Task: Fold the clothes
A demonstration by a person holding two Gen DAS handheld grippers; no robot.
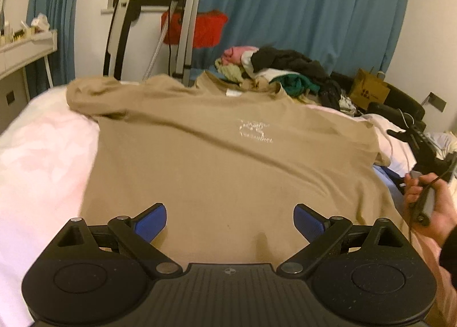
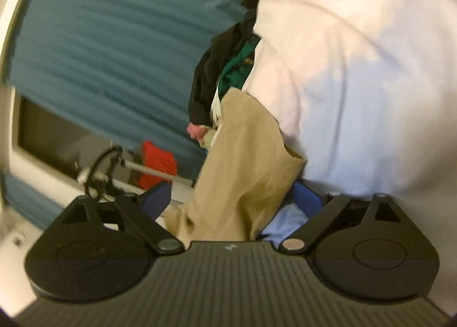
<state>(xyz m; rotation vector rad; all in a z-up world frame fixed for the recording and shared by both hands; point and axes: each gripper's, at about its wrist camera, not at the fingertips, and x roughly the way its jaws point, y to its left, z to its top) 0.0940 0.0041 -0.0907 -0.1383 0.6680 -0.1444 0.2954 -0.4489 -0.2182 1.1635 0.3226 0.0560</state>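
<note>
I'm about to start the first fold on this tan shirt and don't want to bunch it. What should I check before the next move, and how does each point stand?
1. Tan shirt spread on the bed, print up: ok, a few wrinkles.
2. Far sleeve laid flat: not ok, it is bunched.
3. Left gripper jaws wide, nothing between them: ok.
4. Right gripper jaws wide: ok; the shirt's sleeve lies between them, not pinched.
5. Collar clear of the clothes pile: cannot tell, the pile sits right at it.
6. Near hem flat: cannot tell, hidden under the left gripper.
</note>
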